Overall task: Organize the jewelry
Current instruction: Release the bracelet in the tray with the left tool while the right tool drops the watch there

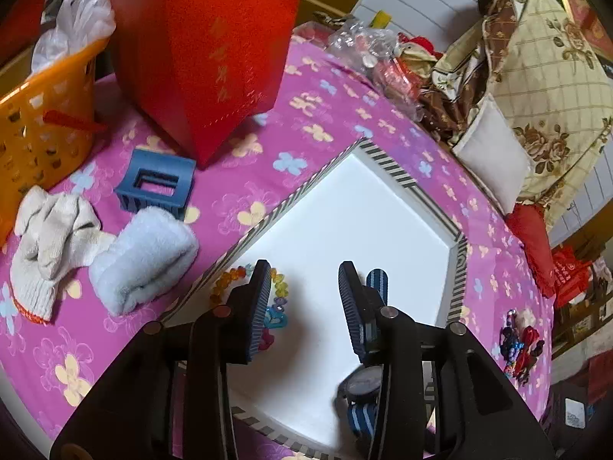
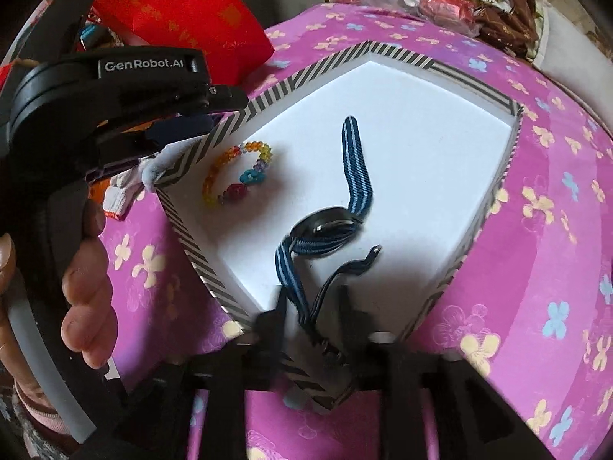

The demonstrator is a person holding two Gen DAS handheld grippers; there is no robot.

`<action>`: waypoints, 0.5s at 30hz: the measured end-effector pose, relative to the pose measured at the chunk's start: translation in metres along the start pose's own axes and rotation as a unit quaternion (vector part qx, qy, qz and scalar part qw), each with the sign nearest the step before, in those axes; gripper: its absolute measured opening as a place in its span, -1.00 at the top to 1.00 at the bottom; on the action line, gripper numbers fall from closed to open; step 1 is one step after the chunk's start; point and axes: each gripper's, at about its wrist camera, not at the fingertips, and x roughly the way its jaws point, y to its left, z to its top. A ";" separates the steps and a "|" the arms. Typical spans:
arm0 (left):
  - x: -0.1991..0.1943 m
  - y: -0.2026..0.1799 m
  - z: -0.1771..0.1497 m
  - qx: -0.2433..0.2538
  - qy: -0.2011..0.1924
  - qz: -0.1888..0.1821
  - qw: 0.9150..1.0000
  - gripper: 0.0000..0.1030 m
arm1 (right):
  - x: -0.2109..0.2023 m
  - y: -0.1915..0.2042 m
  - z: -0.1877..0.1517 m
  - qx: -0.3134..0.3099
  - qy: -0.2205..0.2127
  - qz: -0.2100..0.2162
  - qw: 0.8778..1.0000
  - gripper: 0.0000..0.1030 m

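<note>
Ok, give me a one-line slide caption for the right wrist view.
Right gripper at the striped-strap watch in the white tray, beaded bracelet lying apart.

Pink floral tbl cloth [image 1: 314,153] w/ striped tray [image 1: 383,161], towel [image 1: 145,257], gloves [image 1: 49,245], hair clip [image 1: 157,184].

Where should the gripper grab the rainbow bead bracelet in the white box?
Probably from straight above, pinching one side of the rainbow bead bracelet's thin ring, one finger inside the loop and one outside. It lies flat on the floor of the white box with the striped rim, apart from the blue striped-strap watch.
</note>
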 end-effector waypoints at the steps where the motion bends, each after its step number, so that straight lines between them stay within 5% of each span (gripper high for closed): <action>1: -0.002 0.000 0.000 0.001 -0.006 0.001 1.000 0.27 | -0.004 -0.001 -0.001 0.001 -0.006 0.000 1.000 0.14; 5: -0.006 0.004 0.002 -0.007 -0.018 0.022 1.000 0.26 | -0.020 -0.006 -0.002 0.005 -0.031 -0.011 0.999 0.14; 9: -0.005 0.006 0.001 -0.009 -0.020 0.040 0.999 0.26 | -0.030 -0.032 -0.004 0.038 -0.055 -0.073 0.995 0.14; 15: -0.005 -0.018 -0.006 0.037 -0.020 0.034 0.999 0.26 | -0.045 -0.070 -0.030 0.088 -0.058 -0.087 0.991 0.14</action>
